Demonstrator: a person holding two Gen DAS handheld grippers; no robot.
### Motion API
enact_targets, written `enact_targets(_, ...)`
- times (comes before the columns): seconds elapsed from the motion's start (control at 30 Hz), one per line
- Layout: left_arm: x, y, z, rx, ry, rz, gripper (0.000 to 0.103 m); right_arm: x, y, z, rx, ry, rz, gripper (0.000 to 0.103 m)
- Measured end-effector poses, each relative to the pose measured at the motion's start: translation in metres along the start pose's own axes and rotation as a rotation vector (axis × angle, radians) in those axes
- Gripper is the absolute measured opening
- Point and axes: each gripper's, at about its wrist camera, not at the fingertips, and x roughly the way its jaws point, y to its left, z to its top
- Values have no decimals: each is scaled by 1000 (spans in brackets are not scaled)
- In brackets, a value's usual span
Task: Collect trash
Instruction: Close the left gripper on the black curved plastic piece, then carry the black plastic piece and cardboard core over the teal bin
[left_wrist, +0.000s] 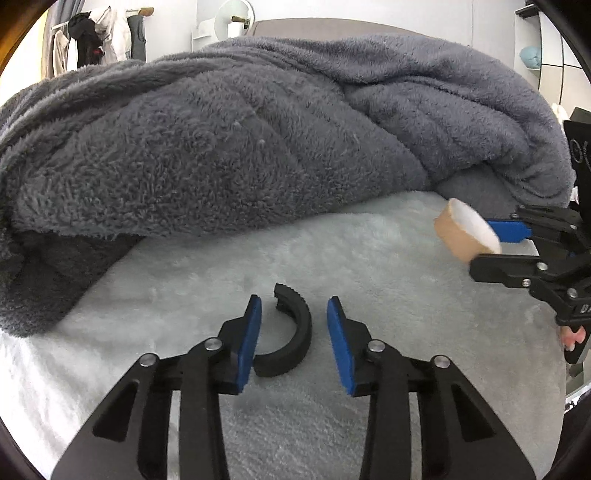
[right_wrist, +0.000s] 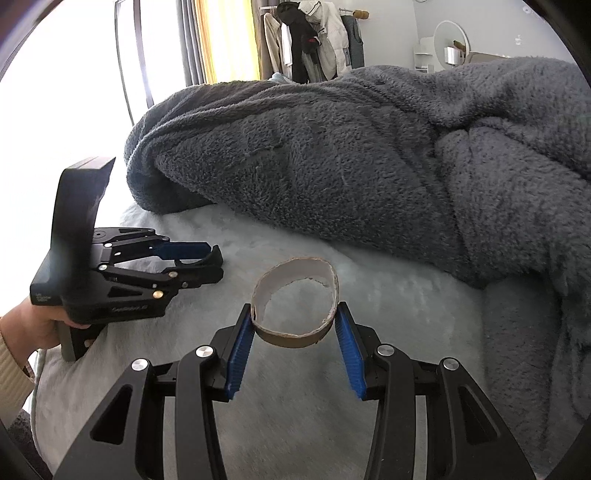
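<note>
A black curved plastic piece (left_wrist: 290, 334), a broken half ring, lies on the white fleece bed cover (left_wrist: 369, 258). My left gripper (left_wrist: 294, 332) is open with its blue pads on either side of the piece; it also shows in the right wrist view (right_wrist: 207, 260), low over the cover. My right gripper (right_wrist: 294, 332) is shut on an empty brown cardboard tape ring (right_wrist: 295, 306), squeezed between the pads and held above the cover. The ring (left_wrist: 461, 230) and right gripper (left_wrist: 495, 247) also show at the right of the left wrist view.
A thick grey fleece blanket (left_wrist: 258, 147) is heaped across the bed behind both grippers. A clothes rack (right_wrist: 310, 40) stands by the far wall and window. The bed edge lies at the left in the right wrist view.
</note>
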Motion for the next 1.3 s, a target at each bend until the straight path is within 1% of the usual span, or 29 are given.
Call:
enact_targets(0.13, 8, 3, 2, -22, 13, 0, 33, -1, -6, -4, 4, 3, -1, 45)
enact_targets(0.27, 12, 1, 3, -19, 22, 6, 25, -2, -10, -7, 5, 7, 2, 45)
enact_targets(0.37, 12, -6, 5, 8, 16, 24, 25, -4, -11, -8, 13, 4, 6, 45)
enact_targets(0.43, 10, -16, 8, 47, 6, 49, 25, -7, -11, -9, 19, 0, 8, 45)
enact_targets(0.53, 1, -28, 8, 103, -11, 97, 25, -13, -10, -9, 30, -3, 10, 45)
enact_targets(0.67, -14, -37, 6, 132, -25, 137, 25, -22, -7, -11, 49, 0, 5, 45)
enact_targets(0.83, -37, -45, -1, 108, -44, 128, 25, -34, -2, -13, 81, -8, 3, 45)
enact_targets(0.97, -49, -57, -10, 92, -36, 102, 25, -47, 1, -12, 123, -31, 1, 45)
enact_targets(1.07, -60, -64, -17, 76, -34, 107, 25, -56, 6, -12, 136, -42, 0, 45)
enact_targets(1.3, -104, -66, -38, -15, -71, 110, 25, -80, 30, -14, 173, -67, 22, 45)
